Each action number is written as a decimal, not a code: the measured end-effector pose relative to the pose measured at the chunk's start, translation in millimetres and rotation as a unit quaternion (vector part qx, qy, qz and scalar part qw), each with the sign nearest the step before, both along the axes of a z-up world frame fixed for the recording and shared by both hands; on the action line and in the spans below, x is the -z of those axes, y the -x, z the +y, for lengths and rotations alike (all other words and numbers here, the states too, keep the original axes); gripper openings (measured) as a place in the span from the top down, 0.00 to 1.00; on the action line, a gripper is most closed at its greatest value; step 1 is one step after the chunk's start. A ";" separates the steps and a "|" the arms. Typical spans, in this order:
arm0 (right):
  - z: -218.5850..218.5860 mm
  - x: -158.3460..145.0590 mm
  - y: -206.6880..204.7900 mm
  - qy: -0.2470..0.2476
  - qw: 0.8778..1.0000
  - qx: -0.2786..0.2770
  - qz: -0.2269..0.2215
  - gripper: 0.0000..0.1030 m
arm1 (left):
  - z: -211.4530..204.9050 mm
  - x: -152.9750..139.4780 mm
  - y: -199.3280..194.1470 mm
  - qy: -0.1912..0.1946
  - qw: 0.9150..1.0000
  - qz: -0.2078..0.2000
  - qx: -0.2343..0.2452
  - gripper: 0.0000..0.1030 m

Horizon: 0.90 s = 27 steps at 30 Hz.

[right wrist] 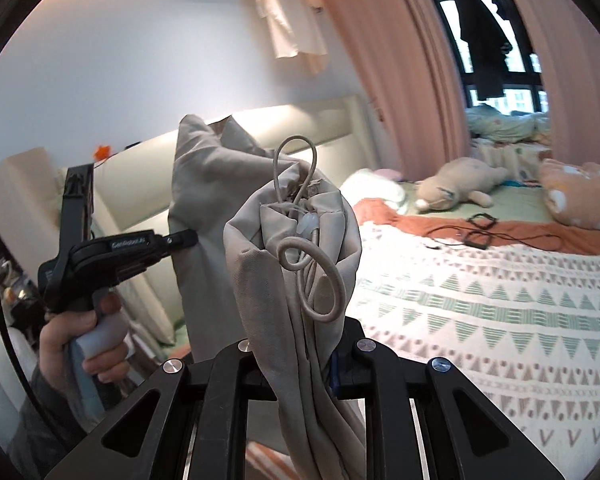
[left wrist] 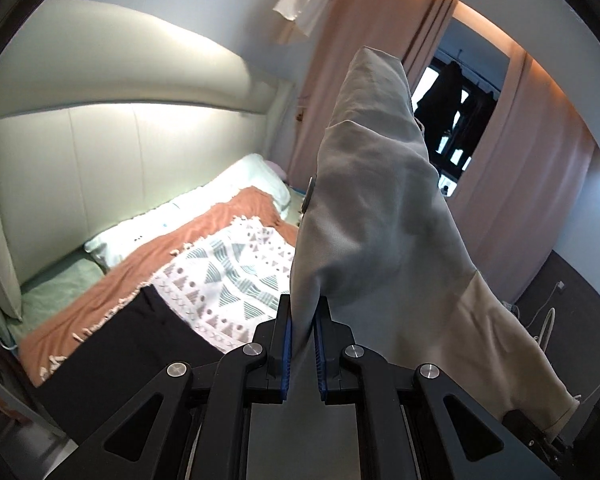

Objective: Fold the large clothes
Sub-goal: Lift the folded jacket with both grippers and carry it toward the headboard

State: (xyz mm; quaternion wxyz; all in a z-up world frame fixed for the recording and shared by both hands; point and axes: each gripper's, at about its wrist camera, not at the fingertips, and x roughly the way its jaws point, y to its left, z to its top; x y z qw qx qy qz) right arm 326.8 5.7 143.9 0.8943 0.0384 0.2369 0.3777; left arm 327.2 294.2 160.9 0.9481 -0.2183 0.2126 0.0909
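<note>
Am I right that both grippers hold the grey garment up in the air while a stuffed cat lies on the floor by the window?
Not quite: the stuffed cat lies on the bed, as the right wrist view shows. Both the left gripper and the right gripper do hold the grey garment up.

Bed, patterned blanket, plush cat

Matt woven cloth garment, glossy headboard
</note>
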 end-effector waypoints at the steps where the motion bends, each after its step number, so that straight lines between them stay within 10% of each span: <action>1: 13.5 -1.0 3.8 0.001 1.000 -0.013 0.000 0.84 | 9.8 -4.0 7.5 -0.005 1.000 0.001 -0.011 0.91; 16: 203.1 9.0 69.1 -0.007 0.975 -0.212 0.066 0.84 | 146.0 -9.5 66.5 -0.040 0.985 0.044 -0.160 0.91; 27: 254.9 73.9 12.9 0.006 0.957 -0.252 0.141 0.84 | 182.4 41.3 25.4 -0.020 0.980 0.085 -0.181 0.97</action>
